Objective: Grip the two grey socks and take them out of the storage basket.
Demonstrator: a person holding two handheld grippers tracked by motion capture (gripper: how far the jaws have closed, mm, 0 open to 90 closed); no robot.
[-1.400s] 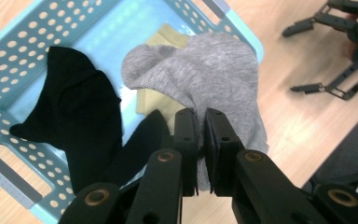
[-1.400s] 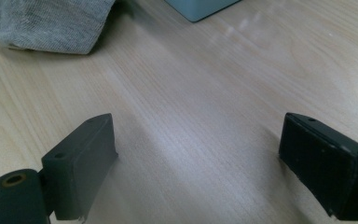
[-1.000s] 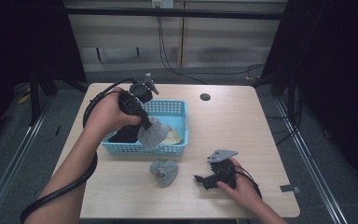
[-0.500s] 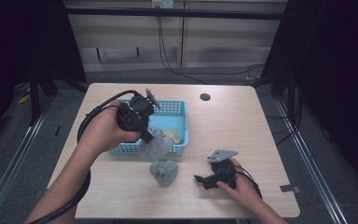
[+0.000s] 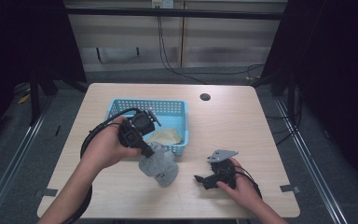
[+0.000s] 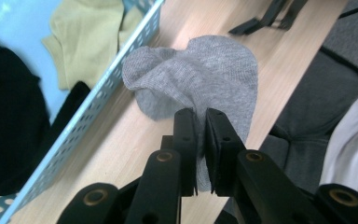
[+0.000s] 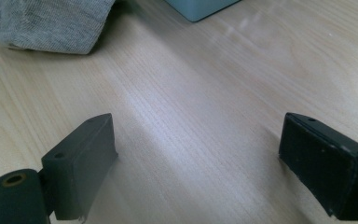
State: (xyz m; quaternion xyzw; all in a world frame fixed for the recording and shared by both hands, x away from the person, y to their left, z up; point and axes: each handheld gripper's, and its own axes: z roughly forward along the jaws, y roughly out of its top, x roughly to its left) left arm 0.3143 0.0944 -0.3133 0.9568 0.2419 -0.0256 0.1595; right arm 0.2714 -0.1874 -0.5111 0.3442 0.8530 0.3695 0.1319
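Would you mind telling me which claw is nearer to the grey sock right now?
The left. The left claw is shut on the grey sock, just outside the blue basket. The right claw rests open on the table, apart from the sock.

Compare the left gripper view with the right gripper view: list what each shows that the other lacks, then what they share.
Left gripper view alone: its own jaws pinched shut on a grey sock, the left gripper, a yellow-green sock and a black garment inside the blue basket, and the far jaws of the other gripper at the top.

Right gripper view alone: the right gripper, jaws spread wide above bare wood.

Both: the wooden table, a grey sock, and part of the blue basket.
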